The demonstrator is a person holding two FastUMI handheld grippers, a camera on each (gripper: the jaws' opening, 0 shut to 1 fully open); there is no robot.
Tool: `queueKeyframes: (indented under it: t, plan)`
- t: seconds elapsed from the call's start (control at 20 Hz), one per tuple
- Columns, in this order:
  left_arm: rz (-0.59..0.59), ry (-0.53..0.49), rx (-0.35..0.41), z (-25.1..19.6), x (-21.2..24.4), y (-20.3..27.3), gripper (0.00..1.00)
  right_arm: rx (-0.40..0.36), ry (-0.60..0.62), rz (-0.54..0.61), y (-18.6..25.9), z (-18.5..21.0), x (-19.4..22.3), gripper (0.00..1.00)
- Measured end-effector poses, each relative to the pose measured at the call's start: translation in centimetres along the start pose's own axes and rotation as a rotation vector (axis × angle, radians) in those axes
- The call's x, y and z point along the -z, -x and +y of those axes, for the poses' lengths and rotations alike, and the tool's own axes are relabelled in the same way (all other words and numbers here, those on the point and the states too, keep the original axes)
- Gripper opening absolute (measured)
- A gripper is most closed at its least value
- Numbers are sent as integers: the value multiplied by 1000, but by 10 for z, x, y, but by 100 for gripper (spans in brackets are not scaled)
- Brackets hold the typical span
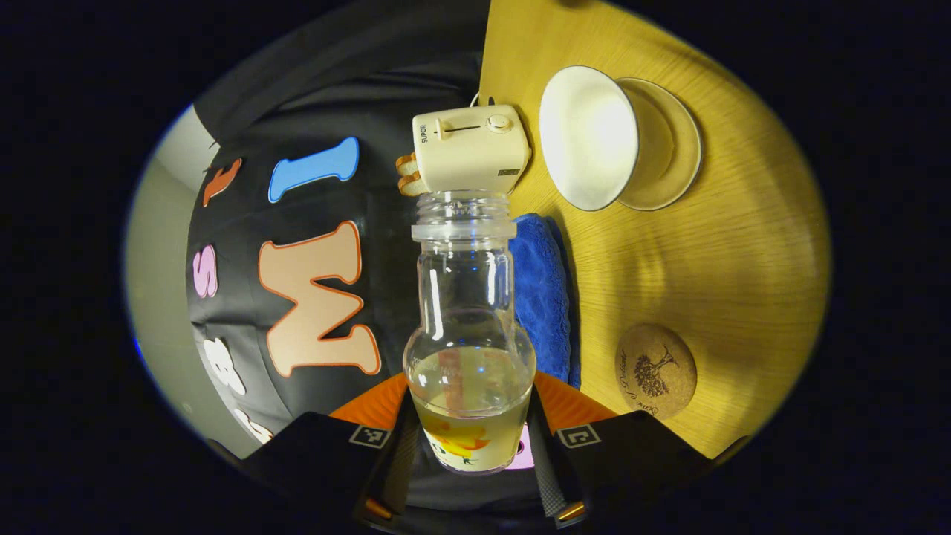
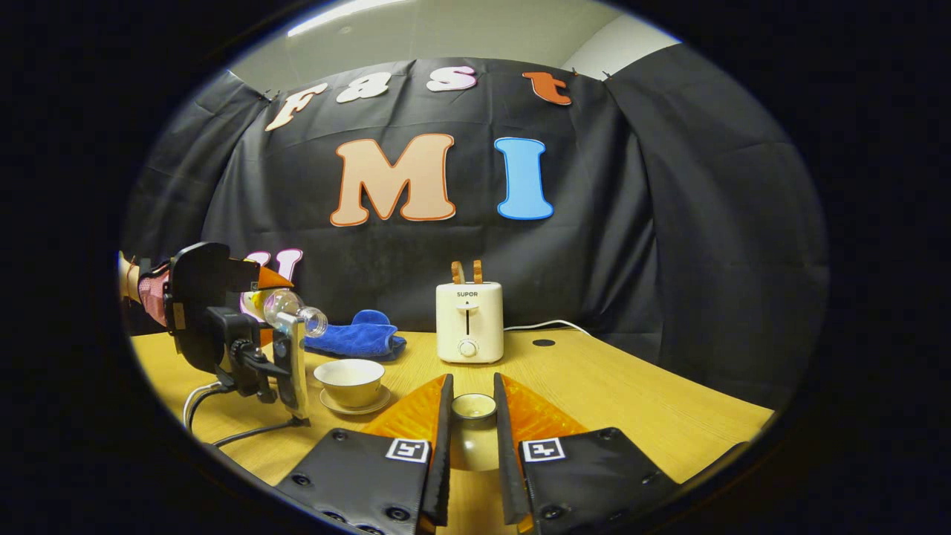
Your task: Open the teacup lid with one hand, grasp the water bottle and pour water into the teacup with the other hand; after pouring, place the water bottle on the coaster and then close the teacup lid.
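The water bottle (image 1: 469,327) lay tipped on its side in the left claw (image 1: 471,453), its open mouth pointing toward the teacup (image 1: 588,137) in the upper right of the left gripper view. Both fingers of that claw pressed against the bottle's lower body, near its printed label, and a little water pooled at that end. The teacup sat uncovered on its saucer (image 1: 672,145) on the wooden counter (image 1: 728,267). The cork coaster (image 1: 655,370) lay bare at the lower right, well apart from the cup. A blue cloth (image 1: 541,297) sat behind the bottle, and a cream toaster (image 1: 471,148) stood beyond the bottle's mouth.

In the right gripper view, the right claw (image 2: 473,438) pinched the teacup lid (image 2: 474,407) between its fingers at bottom centre, narrowly spread to the lid's width. At the left of that view the left claw held the bottle above the teacup, neck slanting down toward it.
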State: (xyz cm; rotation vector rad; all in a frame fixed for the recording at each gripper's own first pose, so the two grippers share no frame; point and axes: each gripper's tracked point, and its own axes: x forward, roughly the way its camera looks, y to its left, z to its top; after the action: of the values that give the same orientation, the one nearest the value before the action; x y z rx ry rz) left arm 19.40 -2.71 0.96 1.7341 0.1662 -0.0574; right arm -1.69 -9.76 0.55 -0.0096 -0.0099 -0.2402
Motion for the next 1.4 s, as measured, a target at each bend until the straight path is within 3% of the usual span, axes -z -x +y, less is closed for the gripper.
queueKeyframes:
  t: [0.45, 1.4]
  plan:
    - [-13, -148, -4, 5, -5, -3, 66, -2, 0, 1, -1, -1, 1, 31]
    - [-35, -349, -53, 37, -17, -2, 65, -4, 0, -1, -1, -1, 2, 31]
